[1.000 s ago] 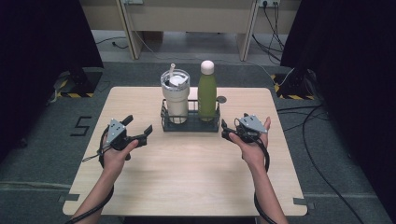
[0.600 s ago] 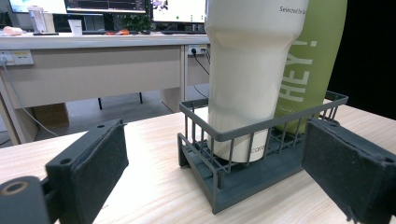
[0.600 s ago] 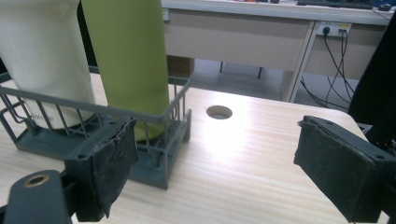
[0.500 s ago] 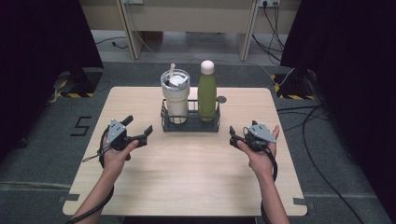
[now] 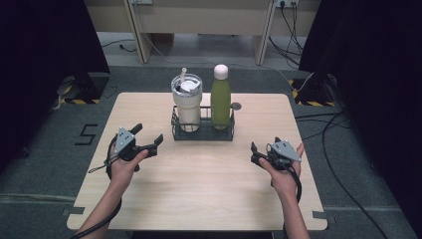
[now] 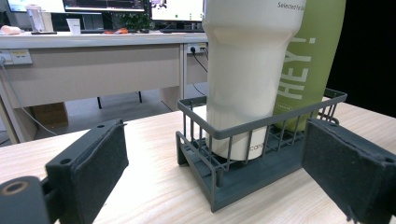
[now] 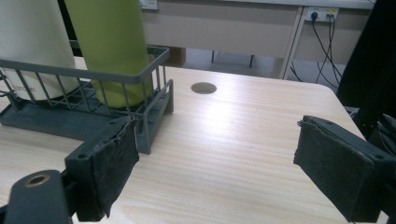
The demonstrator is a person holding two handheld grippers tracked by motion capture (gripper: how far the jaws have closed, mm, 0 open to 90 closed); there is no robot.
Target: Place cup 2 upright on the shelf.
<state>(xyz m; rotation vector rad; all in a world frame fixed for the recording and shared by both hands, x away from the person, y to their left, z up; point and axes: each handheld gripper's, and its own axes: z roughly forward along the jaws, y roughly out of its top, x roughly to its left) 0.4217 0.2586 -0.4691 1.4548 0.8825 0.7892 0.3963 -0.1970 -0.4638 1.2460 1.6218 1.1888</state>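
Pale wood formed the top of the table (image 5: 209,189), on which a dark wire basket (image 5: 202,133) was set near the middle of the far edge. Two vessels were held upright in the basket: a cream tumbler (image 5: 187,102) with a lid and straw in its left half, and a green bottle (image 5: 220,97) with a white cap in its right half, the two standing just beside each other. A small round hole (image 5: 235,106) was seen in the tabletop just to the right of the bottle.

The left gripper (image 5: 148,143) was held in the left hand (image 5: 123,167) above the left half of the table, well short of the basket's left end, its jaws spread wide with nothing between them. In the left gripper view the padded jaws were seen far apart, framing the near corner of the basket (image 6: 233,158) and the tumbler (image 6: 247,70), with the bottle (image 6: 308,60) behind it.

The right gripper (image 5: 264,151) was held in the right hand (image 5: 284,177) toward the right edge, clear of the basket's right end. Its jaws were likewise spread wide and nothing was gripped; in the right gripper view bare tabletop lay between them, and the basket (image 7: 93,112) with the bottle (image 7: 112,46) was seen up to the left.
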